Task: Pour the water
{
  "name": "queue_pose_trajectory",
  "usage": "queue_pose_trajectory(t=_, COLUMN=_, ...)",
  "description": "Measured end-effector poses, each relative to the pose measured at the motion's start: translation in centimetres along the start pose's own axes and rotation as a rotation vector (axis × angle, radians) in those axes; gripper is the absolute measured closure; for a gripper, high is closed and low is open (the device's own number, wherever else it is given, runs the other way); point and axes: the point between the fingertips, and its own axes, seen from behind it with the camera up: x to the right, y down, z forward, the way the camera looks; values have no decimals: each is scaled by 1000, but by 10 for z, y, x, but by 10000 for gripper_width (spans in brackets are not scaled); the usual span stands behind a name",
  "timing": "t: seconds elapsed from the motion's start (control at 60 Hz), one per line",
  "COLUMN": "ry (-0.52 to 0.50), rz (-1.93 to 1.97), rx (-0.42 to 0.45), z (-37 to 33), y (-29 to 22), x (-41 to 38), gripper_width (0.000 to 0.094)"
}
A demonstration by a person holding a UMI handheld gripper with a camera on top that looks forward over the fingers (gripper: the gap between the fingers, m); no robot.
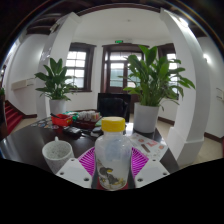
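Item: bottle point(112, 158), yellow cap, upright, pinched between your gripper point(112, 170) pads. Cup point(57, 153): just left of it; tip that way.

Fingers point(112, 168) clamped on bottle point(112, 155)

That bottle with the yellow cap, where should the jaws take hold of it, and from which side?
Probably around the clear body of the bottle, below the yellow cap, coming in level from the near side. It stands upright between the gripper's pink pads, and its straight round sides suit a squeeze from both sides. The paper cup beside it seems clear of that path. Whether the pads already press on it cannot be told.
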Motion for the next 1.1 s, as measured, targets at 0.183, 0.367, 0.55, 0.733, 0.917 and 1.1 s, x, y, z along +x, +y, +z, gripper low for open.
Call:
queue_pose_trajectory(t=0.183, ry=36, rz=51, rx=54, z=-3, y=6, x=4, gripper_width=495)
queue_pose_trajectory(t=0.367, ry=51, rz=52, rx=50, z=-4, y=7, x=5, gripper_width=397)
queue_pose_trajectory(t=0.55, ry=106, rz=104, rx=3, z=-33, y=15, x=11, gripper_width=174)
queue_pose_trajectory(t=0.733, ry=154, rz=181, rx=-41, z=-101, y=31, x=-8, gripper_width=157)
queue_pose_trajectory(t=0.917, ry=228, rz=124, rx=-87, z=-158, y=38, x=-29, gripper_width=142)
queue_pose_trajectory(t=1.1, ry=259, rz=111, rx=-60, z=-192, y=21, x=-40, gripper_width=131)
